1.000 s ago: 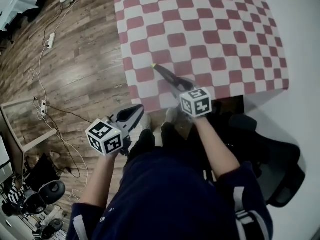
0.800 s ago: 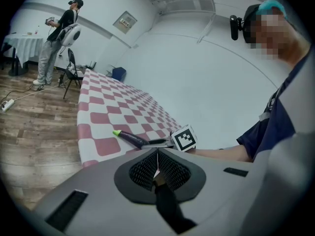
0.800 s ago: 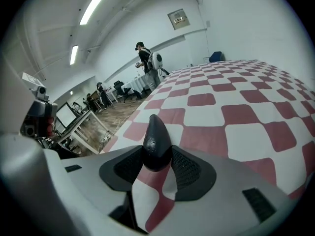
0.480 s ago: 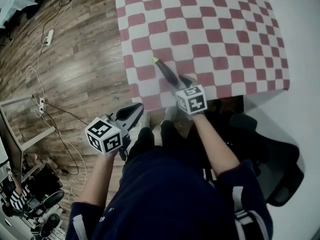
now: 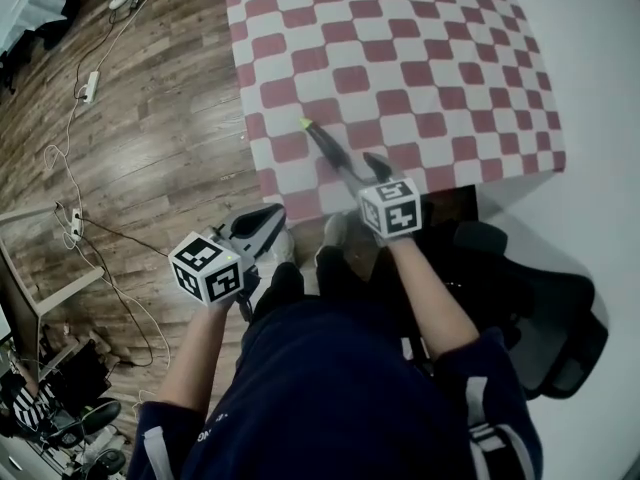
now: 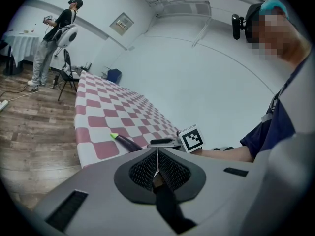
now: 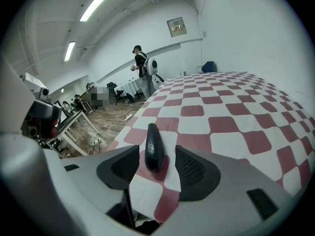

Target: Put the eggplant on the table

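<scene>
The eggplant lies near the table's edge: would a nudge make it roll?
Probably: the eggplant is long and round-bodied, so a sideways nudge would likely roll it. Its glossy skin may be slippery to grip; the tablecloth may slow sliding.

Navy short-sleeved shirt (image 5: 330,388) with white stripes on sleeves (image 5: 482,408).

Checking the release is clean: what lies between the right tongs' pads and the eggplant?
Only red-and-white checked tablecloth, seen in the right gripper view. The right tongs have just been opening, and the dark purple eggplant lies between them untouched.
</scene>
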The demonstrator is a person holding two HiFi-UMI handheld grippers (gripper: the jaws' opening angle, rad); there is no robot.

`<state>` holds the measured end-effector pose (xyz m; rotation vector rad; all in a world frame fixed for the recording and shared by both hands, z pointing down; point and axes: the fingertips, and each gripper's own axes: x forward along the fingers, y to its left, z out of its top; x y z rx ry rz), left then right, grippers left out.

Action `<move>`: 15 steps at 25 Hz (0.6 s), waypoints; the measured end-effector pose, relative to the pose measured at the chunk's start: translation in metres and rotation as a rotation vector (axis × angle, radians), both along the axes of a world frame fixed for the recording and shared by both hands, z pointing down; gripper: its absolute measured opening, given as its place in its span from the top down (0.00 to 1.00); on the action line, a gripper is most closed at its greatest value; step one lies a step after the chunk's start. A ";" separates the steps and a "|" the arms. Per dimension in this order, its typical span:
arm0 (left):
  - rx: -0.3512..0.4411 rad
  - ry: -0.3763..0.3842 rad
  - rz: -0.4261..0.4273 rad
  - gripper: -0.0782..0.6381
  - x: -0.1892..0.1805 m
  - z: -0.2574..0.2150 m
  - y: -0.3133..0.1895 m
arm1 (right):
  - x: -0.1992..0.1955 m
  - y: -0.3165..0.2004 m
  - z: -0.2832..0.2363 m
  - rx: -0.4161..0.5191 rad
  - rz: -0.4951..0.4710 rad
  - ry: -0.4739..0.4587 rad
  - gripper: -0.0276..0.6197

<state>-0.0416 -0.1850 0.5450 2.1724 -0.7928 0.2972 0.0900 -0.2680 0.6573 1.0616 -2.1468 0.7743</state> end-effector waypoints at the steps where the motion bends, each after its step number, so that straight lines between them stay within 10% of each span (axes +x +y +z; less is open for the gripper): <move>1: 0.005 0.006 0.004 0.85 -0.001 -0.002 0.001 | 0.000 0.002 -0.007 0.008 0.004 -0.003 0.59; 15: 0.083 0.050 0.081 0.85 -0.021 -0.033 0.017 | -0.042 0.053 -0.081 0.106 -0.013 -0.026 0.67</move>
